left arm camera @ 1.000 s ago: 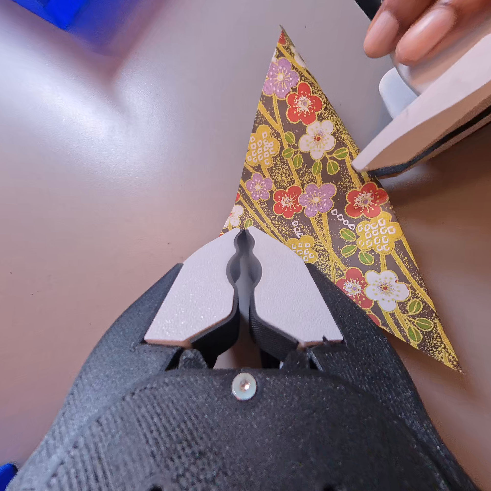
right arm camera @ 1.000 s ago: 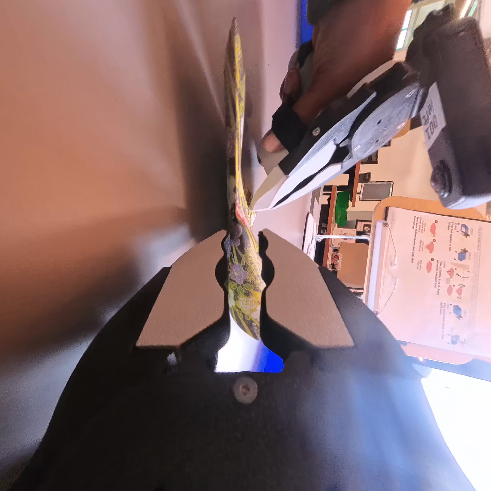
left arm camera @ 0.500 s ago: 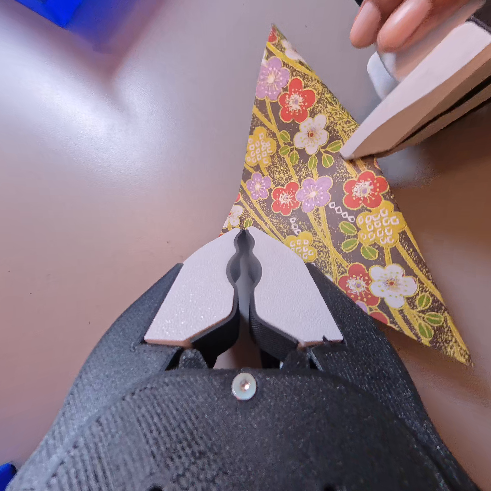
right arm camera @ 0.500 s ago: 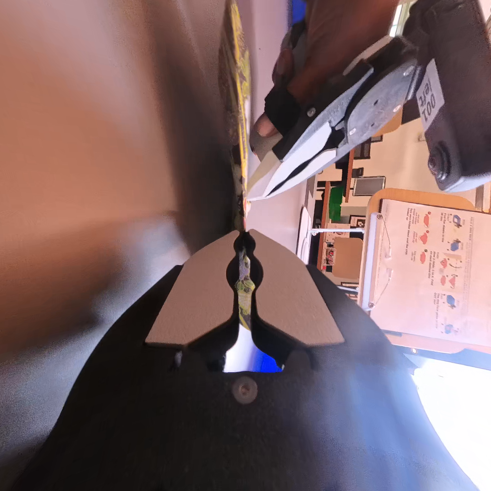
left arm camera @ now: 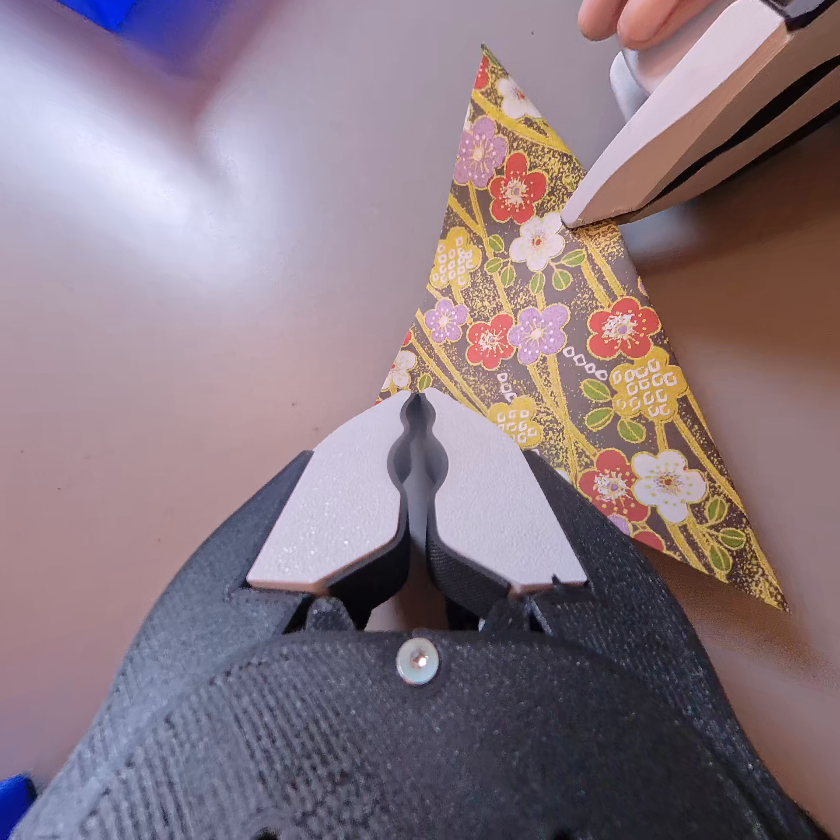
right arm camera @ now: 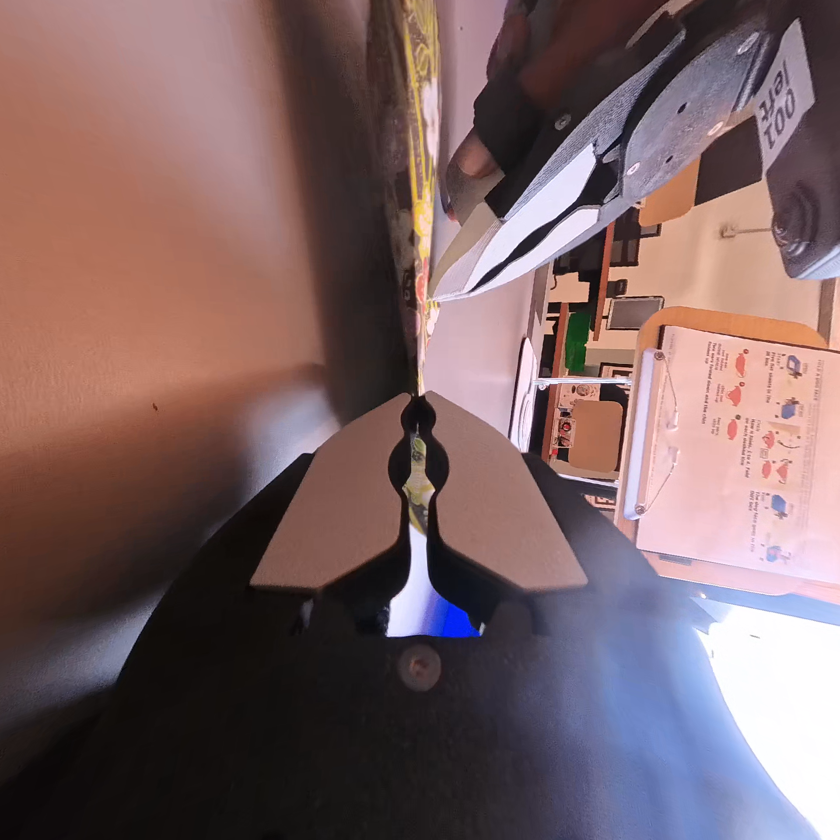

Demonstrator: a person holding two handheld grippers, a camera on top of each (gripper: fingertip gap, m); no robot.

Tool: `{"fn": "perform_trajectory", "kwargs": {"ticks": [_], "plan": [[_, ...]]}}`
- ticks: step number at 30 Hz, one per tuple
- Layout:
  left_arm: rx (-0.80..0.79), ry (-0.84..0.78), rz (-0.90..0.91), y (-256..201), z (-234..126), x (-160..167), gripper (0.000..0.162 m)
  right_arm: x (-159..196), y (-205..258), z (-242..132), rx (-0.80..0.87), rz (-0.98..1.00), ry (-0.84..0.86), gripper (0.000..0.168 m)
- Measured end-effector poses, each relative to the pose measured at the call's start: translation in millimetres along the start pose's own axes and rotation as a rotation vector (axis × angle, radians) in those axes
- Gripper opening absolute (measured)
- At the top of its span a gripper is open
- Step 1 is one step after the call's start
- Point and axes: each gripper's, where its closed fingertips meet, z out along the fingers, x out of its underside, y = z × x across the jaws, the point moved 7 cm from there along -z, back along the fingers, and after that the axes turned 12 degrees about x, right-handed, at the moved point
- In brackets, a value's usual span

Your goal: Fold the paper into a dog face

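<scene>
The paper [left arm camera: 545, 327] is a folded triangle with a floral print of red, purple, white and yellow flowers, lying on the table. My left gripper [left arm camera: 418, 399] is shut with nothing between its fingers. Its tips rest on the triangle's near left corner. My right gripper [right arm camera: 417, 400] is shut on the paper's edge [right arm camera: 417, 477], which shows between its fingers. In the left wrist view the right gripper [left arm camera: 568, 222] comes in from the upper right onto the triangle's right edge. In the right wrist view the paper [right arm camera: 420, 136] is edge-on and the left gripper [right arm camera: 436, 297] touches it.
The brown-grey table [left arm camera: 182, 318] extends to the left of the paper. A blue object [left arm camera: 113, 13] sits at the far left. A person's fingers [left arm camera: 636, 22] hold the right gripper. A clipboard with an instruction sheet [right arm camera: 727, 454] stands beyond the table. My hands' fingertips stand some 8 centimeters from each other.
My right gripper was open around the paper's edge and has closed on it. The paper has shifted and turned slightly. My left gripper has stayed shut on the corner.
</scene>
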Motion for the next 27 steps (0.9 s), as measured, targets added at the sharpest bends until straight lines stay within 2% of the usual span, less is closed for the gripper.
{"fn": "perform_trajectory", "kwargs": {"ticks": [22,23,25,27], "plan": [[0.005,-0.018,0.066,-3,3,-2,0.0,1,8,-4,-0.002,-0.01,0.013,0.0],[0.005,-0.018,0.066,-3,3,-2,0.0,1,7,-4,0.001,-0.006,0.013,0.002],[0.004,-0.017,0.069,-3,3,-2,0.0,6,4,-5,0.015,0.003,0.029,0.015],[0.0,-0.014,0.075,-3,3,-2,0.0,13,0,-6,0.031,0.005,0.042,0.018]]}}
